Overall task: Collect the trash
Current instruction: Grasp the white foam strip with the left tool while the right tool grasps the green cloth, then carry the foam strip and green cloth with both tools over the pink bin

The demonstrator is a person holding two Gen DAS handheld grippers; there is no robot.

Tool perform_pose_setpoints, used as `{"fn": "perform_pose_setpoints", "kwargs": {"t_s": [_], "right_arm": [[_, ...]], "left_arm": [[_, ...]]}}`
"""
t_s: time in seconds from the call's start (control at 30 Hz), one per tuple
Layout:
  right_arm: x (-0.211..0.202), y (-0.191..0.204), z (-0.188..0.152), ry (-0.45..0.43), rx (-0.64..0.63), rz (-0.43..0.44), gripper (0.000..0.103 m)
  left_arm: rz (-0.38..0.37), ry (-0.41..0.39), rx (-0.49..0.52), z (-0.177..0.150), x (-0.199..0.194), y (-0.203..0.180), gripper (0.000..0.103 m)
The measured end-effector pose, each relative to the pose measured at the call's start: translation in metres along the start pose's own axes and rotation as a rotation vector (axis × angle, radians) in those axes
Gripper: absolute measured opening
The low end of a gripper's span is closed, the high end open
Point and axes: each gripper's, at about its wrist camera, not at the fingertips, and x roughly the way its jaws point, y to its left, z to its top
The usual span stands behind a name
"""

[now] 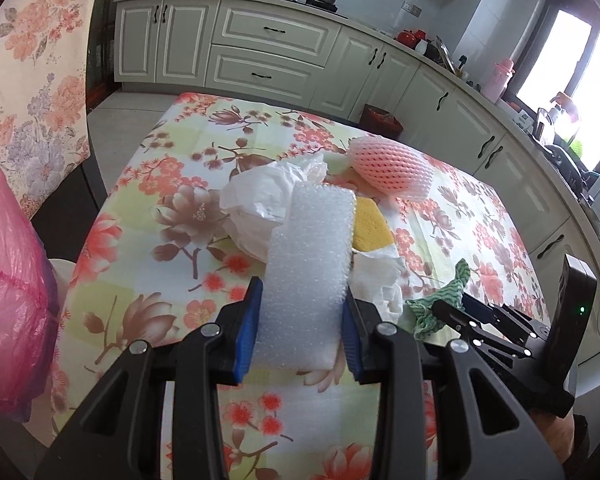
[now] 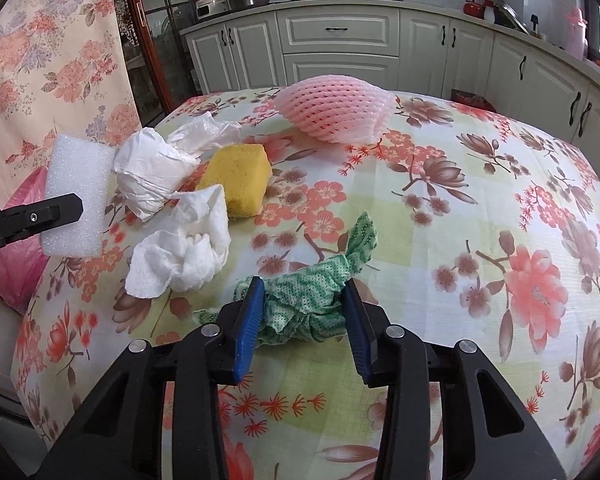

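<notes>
Fingers (image 1: pixel 256 322) of the left gripper (image 1: pixel 304 328) clamp a white foam block (image 1: pixel 310 264); the right gripper (image 2: pixel 304 320) pinches a green cloth (image 2: pixel 312 292) on the table (image 2: pixel 480 320), near crumpled tissue (image 2: pixel 184 252), a yellow sponge (image 2: pixel 238 178) and, farther off, pink foam netting (image 2: pixel 336 112).

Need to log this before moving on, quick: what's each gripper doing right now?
Left gripper: shut on the white foam block, lifted off the table.
Right gripper: shut on the green cloth, which lies on the table.
</notes>
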Motion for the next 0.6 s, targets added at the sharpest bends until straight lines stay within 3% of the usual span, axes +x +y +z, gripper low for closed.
{"fn": "perform_pose_setpoints", "kwargs": {"t_s": [0.23, 0.6], "right_arm": [[-0.011, 0.000, 0.001, -0.021, -0.004, 0.003, 0.029], [-0.047, 0.009, 0.010, -0.095, -0.013, 0.005, 0.028]], "left_arm": [[0.018, -0.036, -0.023, -0.003, -0.023, 0.014, 0.035], [0.034, -0.094, -0.040, -0.007, -0.056, 0.028, 0.035]]}}
